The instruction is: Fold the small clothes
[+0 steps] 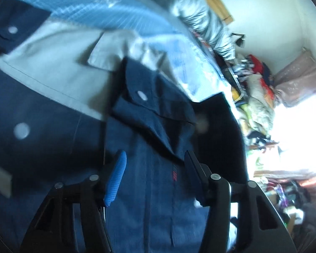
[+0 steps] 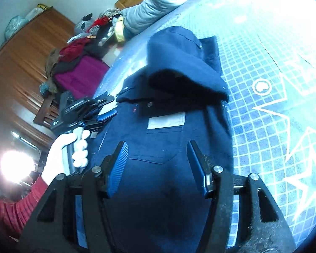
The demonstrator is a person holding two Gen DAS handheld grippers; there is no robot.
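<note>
A navy jacket [image 2: 170, 130] is lying on the blue checked bed cover [image 2: 263, 116], one part folded over onto its chest. The right gripper [image 2: 158, 158] is hovering above it, jaws wide and empty. The left gripper [image 1: 155, 164] is also gaping wide over the cloth.

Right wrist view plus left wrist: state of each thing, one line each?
navy shirt: lying on the bed, one part folded over its upper half, fold unfinished.
left tool: at the shirt's left edge, whether it grips cloth cannot be told.
right tool: open, over the shirt, holding nothing.
left hand: wrapped around the left tool's handle.
bed cover: spread flat under the shirt.
grey padded jacket: crumpled at the far edge of the bed.
</note>
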